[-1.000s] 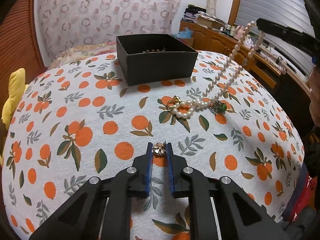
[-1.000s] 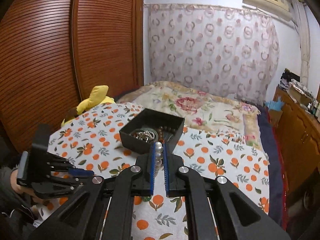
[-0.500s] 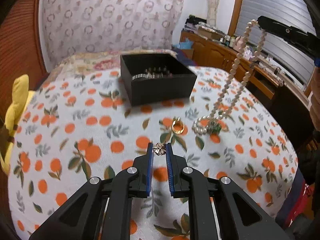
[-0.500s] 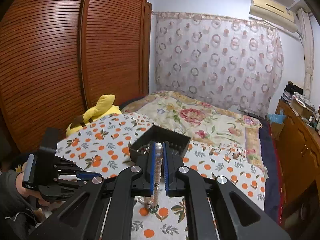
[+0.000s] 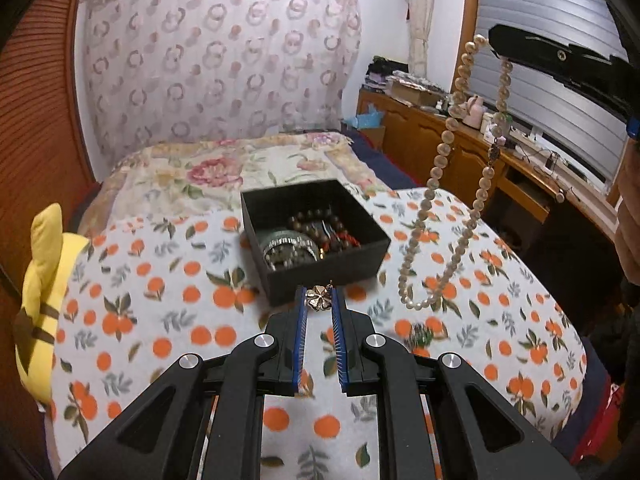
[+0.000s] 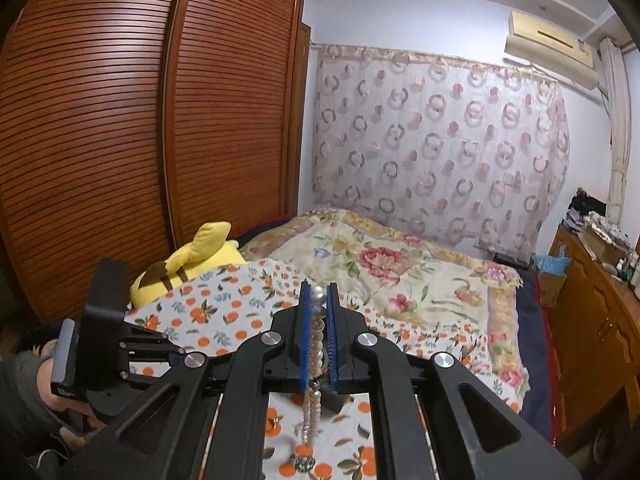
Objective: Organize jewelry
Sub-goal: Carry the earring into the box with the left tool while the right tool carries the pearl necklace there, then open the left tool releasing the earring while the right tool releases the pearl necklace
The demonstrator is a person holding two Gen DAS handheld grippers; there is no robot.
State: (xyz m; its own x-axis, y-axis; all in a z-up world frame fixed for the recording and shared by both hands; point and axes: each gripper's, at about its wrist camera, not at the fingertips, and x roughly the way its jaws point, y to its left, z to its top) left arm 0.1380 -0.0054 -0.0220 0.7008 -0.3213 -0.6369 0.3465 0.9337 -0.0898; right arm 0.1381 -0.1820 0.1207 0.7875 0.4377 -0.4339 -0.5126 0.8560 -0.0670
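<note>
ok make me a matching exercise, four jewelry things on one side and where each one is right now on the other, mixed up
Things:
1. pearl necklace
2. flower earring
3. brown bead bracelet
4. black box

Places:
A. standing on the orange-print cloth
B. pinched in the left tongs
C. hanging from the right tongs
D. lying inside the box

Pairs: 1-C, 2-B, 3-D, 4-A
</note>
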